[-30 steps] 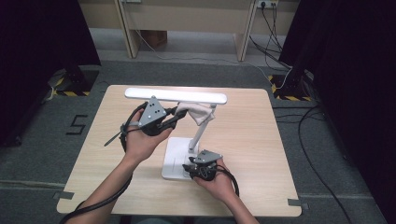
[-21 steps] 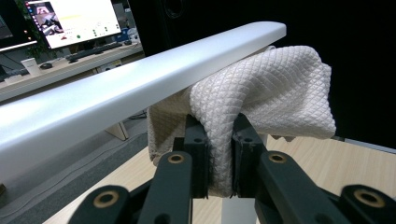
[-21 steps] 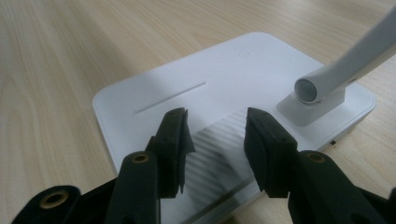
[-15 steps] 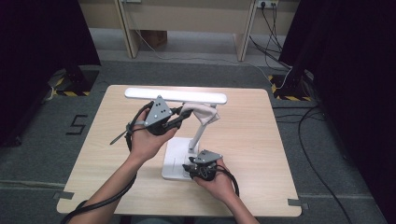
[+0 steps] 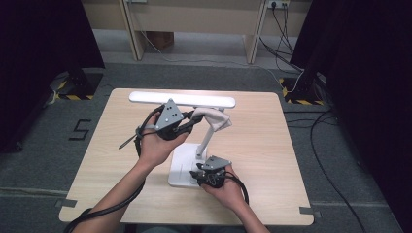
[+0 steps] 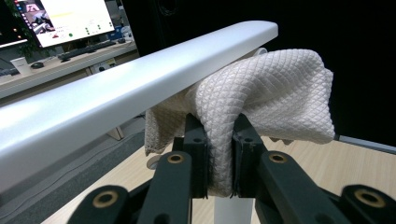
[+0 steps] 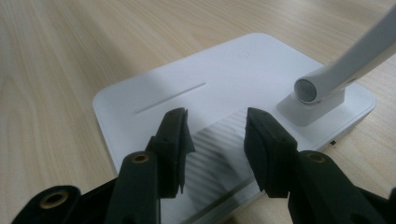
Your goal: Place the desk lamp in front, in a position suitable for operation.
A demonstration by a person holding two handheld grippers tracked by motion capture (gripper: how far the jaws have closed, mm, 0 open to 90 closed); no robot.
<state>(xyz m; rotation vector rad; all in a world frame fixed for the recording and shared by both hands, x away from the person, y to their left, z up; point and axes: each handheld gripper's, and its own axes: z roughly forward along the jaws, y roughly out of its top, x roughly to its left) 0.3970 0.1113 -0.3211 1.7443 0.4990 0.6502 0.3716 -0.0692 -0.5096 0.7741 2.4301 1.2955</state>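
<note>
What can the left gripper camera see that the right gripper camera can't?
The left gripper view alone shows the white cloth pinched in the left tool, the lamp's long light bar and a far-off computer screen. The right gripper view alone shows the lamp's flat base under the open right tool. Both show the wooden table and the lamp's arm.

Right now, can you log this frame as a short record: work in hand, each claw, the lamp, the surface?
work: wiping a white desk lamp with a cloth
left claw: shut on the white quilted cloth, pressed against the underside of the lamp's light bar
right claw: open, over the lamp base, nothing between the jaws
lamp arm: slants up from the base
surface: wooden table
</note>
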